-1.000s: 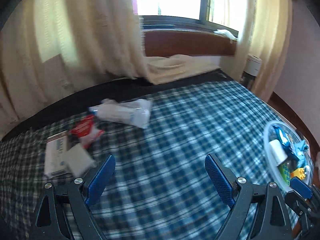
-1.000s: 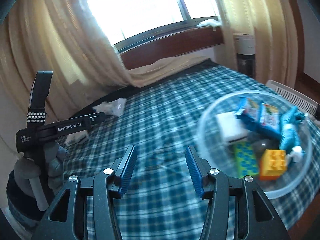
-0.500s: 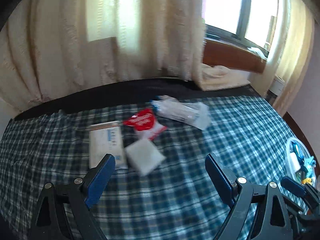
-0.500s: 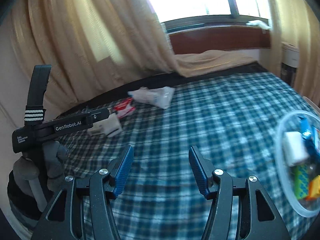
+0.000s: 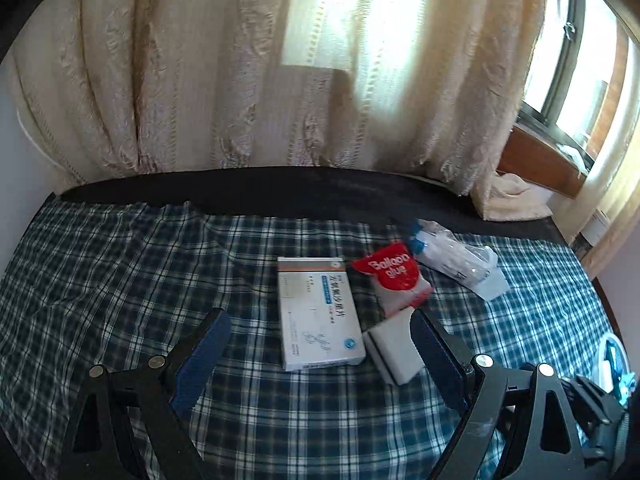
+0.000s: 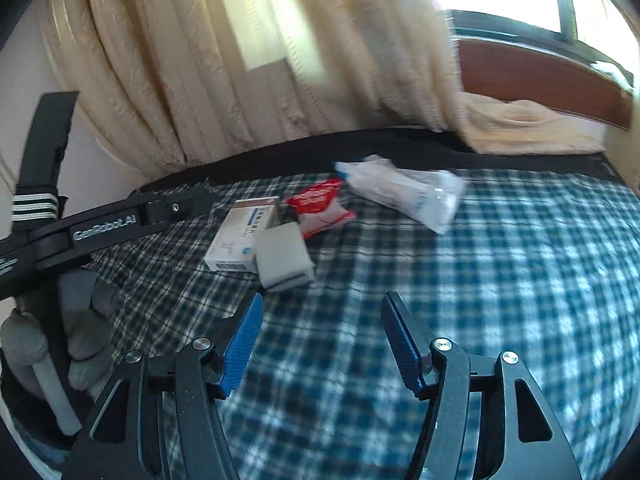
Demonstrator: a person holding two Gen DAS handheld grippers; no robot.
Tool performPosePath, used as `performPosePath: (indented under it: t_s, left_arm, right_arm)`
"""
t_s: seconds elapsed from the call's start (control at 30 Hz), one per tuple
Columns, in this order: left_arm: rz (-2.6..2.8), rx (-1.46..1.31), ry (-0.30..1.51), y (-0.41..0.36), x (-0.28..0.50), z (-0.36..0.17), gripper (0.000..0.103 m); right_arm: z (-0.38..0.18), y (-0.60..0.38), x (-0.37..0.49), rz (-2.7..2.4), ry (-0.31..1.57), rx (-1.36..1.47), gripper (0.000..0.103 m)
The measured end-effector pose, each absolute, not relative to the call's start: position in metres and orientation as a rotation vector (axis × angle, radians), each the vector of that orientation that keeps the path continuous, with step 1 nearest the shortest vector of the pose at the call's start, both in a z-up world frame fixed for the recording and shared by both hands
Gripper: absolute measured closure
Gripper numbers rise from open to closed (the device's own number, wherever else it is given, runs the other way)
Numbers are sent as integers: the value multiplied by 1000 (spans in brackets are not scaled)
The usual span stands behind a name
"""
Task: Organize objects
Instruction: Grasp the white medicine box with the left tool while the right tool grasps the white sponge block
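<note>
Four loose items are lying in a cluster on the plaid bedcover (image 5: pixel 120 280), and both grippers are closing in on them: this reads as the approach to the next pick, with nothing yet held. In the left wrist view the white medicine box (image 5: pixel 318 312) is sitting dead ahead at twelve o'clock of the left gripper (image 5: pixel 320 348), whose jaws are standing wide and empty on either side of it. At one o'clock the white sponge block (image 5: pixel 390 350) is lying just beside the box, partly behind the right-hand finger. The red glue packet (image 5: pixel 394 276) is resting beyond it, and the clear plastic bag (image 5: pixel 460 260) at two o'clock, farther out.

The right gripper (image 6: pixel 322 344) has just been opening its jaws to a middling gap with nothing between them; the sponge block (image 6: pixel 284 256) is lying at eleven o'clock, close ahead.

Next, one gripper probably needs to drop over a single item, likely the box or the sponge, straddle it cleanly and close without dragging its neighbour.

Motion blur is softening the right wrist view, so the print on the box is unreadable there. The clear bowl (image 5: pixel 610 356) of sorted things is cut off at the left view's four o'clock edge, and the bag's contents are hard to make out.
</note>
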State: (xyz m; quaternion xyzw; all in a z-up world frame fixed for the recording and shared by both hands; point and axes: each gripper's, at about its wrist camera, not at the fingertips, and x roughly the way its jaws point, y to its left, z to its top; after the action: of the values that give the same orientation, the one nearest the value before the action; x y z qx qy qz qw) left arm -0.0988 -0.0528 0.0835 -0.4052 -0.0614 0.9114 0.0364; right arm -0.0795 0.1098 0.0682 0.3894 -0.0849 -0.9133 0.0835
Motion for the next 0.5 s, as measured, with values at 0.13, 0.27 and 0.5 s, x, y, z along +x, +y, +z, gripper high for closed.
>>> performPosePath:
  t_s: [0.13,0.27,0.5]
  left_arm:
    - [2797,-1270,-226,-60,-103,80,9]
    - [2795,-1288,-245,-64,-106,77,9]
    - [2799,-1322,-288,-71,-110,72,9]
  right_arm:
    - [57,92,-105,-2680,-196,1189,39]
    - [47,79,-123,-2652,-155,1206,39]
    - [33,64,-141,-2629,-86,1224,39]
